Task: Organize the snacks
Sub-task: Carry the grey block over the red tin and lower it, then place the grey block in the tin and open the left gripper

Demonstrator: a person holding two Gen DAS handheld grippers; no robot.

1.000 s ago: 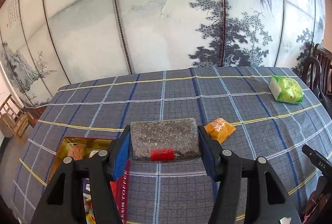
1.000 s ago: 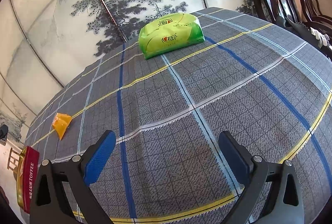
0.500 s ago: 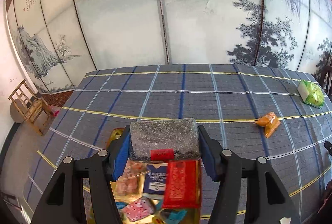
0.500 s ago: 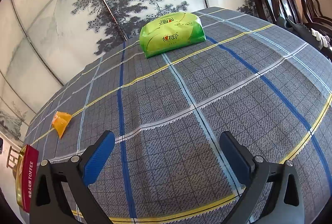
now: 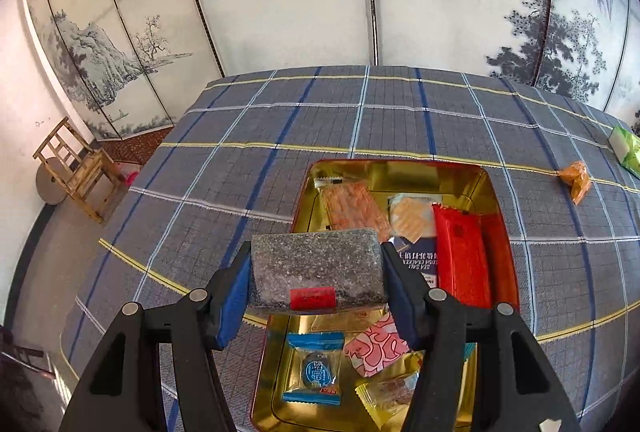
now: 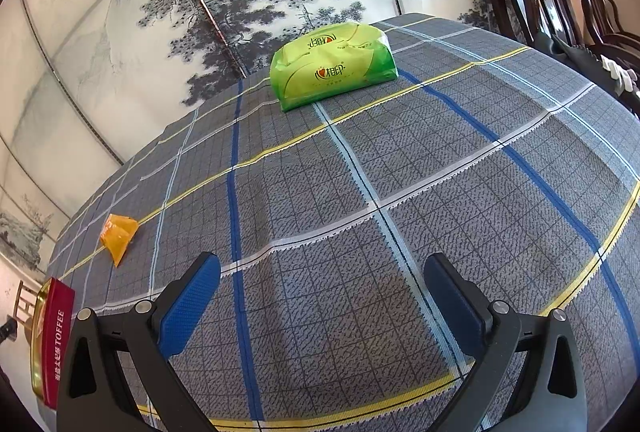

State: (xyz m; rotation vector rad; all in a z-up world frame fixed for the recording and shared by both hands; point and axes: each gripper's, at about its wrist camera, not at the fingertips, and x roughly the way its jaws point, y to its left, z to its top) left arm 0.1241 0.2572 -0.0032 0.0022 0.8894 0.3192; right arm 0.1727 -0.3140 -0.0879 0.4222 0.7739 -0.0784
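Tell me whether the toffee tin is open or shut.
Open. The left wrist view looks straight into the tin: no lid on it, gold interior bare, wrapped snacks lying loose inside, including a red packet.

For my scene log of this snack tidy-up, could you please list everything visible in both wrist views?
Speckled dark grey snack block with red label: 1, held in the left claw above the tin's near-left edge.
Gold-lined red toffee tin: 1, open on the tablecloth, holding several wrapped snacks.
Long red snack packet: 1, in the tin, right side.
Blue-edged clear sachet: 1, in the tin, near end.
Small orange snack packet: 1, on the cloth, apart from the tin.
Green tissue pack: 1, far end of the table.
Grey plaid tablecloth: 1, covering the table.
Left claw: black, blue pads, shut on the block.
Right claw: black, blue pads, open, nothing between them.
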